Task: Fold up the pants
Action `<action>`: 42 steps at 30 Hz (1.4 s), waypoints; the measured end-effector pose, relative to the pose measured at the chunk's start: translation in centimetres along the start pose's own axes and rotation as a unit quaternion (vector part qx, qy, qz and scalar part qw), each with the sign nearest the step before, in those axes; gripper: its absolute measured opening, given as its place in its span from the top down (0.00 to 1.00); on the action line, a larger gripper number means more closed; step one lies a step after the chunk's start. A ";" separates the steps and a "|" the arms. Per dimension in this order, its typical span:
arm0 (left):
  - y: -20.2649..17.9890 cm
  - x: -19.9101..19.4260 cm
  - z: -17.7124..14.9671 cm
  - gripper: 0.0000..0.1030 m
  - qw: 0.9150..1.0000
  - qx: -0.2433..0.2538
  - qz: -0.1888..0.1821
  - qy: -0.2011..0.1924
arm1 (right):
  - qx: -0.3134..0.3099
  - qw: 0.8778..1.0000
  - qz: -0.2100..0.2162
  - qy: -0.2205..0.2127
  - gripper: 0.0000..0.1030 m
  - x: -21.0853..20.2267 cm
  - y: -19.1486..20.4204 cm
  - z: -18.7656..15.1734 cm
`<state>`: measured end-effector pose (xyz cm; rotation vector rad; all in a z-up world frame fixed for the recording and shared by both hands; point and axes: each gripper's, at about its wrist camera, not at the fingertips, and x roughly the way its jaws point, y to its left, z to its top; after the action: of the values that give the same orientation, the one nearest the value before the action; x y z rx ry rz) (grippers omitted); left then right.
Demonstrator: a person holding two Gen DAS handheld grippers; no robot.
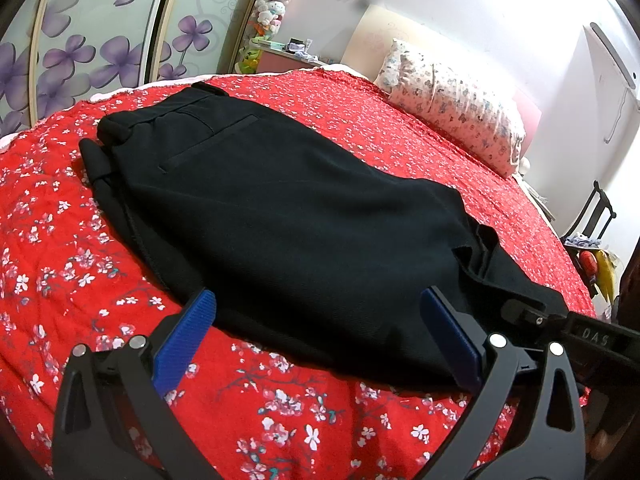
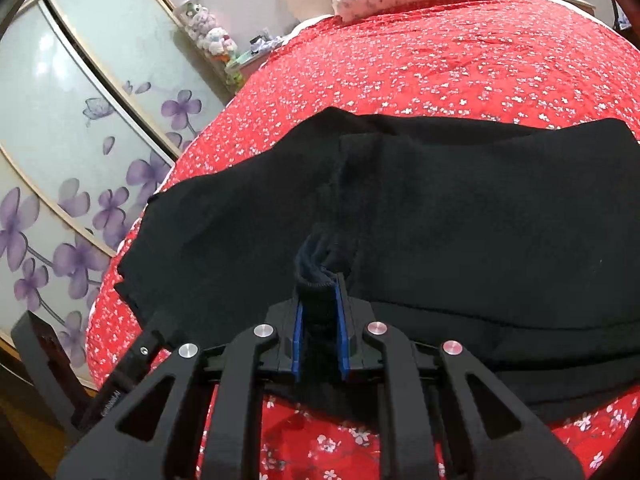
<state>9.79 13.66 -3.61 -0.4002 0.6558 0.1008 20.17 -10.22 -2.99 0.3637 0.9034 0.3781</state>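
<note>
Black pants (image 1: 280, 208) lie folded lengthwise on a red flowered bedspread (image 1: 60, 240), waistband and back pocket at the far end. My left gripper (image 1: 316, 304) is open, its blue pads either side of the near edge of the pants, holding nothing. My right gripper (image 2: 320, 292) is shut on a bunched hem of the pants (image 2: 440, 208), the cloth pinched between its blue pads. The right gripper's body also shows at the right edge of the left wrist view (image 1: 580, 332).
A flowered pillow (image 1: 460, 104) lies at the head of the bed. Wardrobe doors with purple flowers (image 1: 80, 48) stand beyond the far side. A column of soft toys (image 1: 272, 4) and a small shelf stand in the corner. A chair (image 1: 596, 216) is on the right.
</note>
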 end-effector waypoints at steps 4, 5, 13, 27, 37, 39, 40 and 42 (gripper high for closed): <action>-0.3 -0.1 0.0 0.02 1.000 -0.002 -0.002 -0.001 | 0.017 1.000 0.009 -0.021 0.87 -0.7 -0.2 0.2; -0.4 -0.1 -0.1 0.02 1.000 -0.002 -0.002 0.000 | 0.020 0.999 0.012 -0.027 0.87 -0.9 -0.2 0.3; -0.4 -0.1 0.1 0.02 1.000 -0.003 -0.002 0.000 | 0.005 1.000 -0.011 0.009 0.85 0.8 0.2 -0.3; -0.5 -0.1 -0.1 0.02 1.000 -0.003 -0.001 0.000 | 0.048 0.997 0.055 0.012 0.34 -0.5 -0.1 0.0; -0.3 0.0 0.0 0.02 1.000 -0.002 0.001 0.005 | 0.090 0.992 0.082 0.043 0.34 0.5 -2.4 -2.4; -0.3 0.2 0.2 0.02 1.000 -0.004 0.000 0.007 | 0.084 0.991 0.099 0.040 0.34 0.1 -2.8 -2.9; -0.3 0.3 0.1 0.02 1.000 -0.005 -0.001 0.008 | 0.075 0.991 0.097 0.045 0.34 -0.5 -2.6 -3.0; -0.3 0.4 0.1 0.02 1.000 -0.006 -0.001 0.012 | 0.067 0.992 0.097 0.049 0.28 -1.8 -2.6 -3.3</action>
<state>10.19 13.45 -3.67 -0.4146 0.6776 0.0975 16.92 -12.86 -4.76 0.5625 0.9958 0.5202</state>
